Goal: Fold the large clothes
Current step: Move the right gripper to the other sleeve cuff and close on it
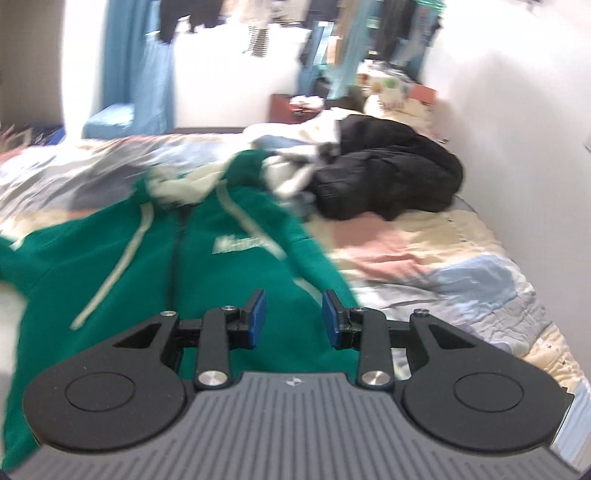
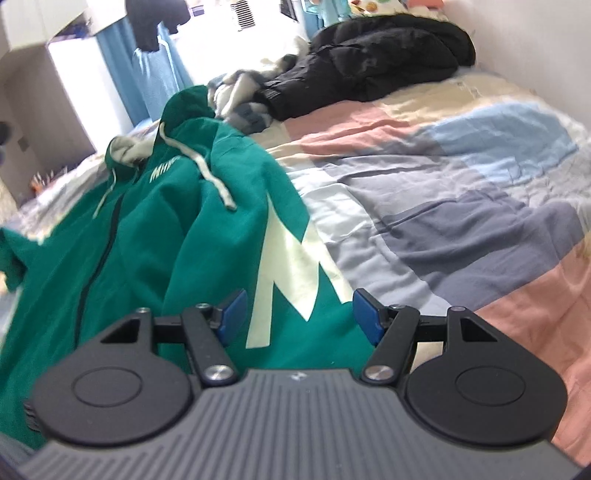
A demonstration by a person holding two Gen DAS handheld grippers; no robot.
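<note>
We're in a lived-in bedroom: a bed (image 2: 461,192) under a patchwork quilt, blue curtains (image 1: 122,62) at the window, clothes hanging (image 1: 258,33) along the wall.

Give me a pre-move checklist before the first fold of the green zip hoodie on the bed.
1. Left gripper empty, fingers apart: ok.
2. Right gripper empty, fingers apart: ok.
3. Green zip hoodie lying front up, zipper showing: ok.
4. Hoodie spread flat: not ok, fabric rumpled.
5. Patchwork quilt bare beside the hoodie for folding: ok.
6. Black puffer jacket apart from the hoodie: cannot tell, loose clothes lie between them.
</note>
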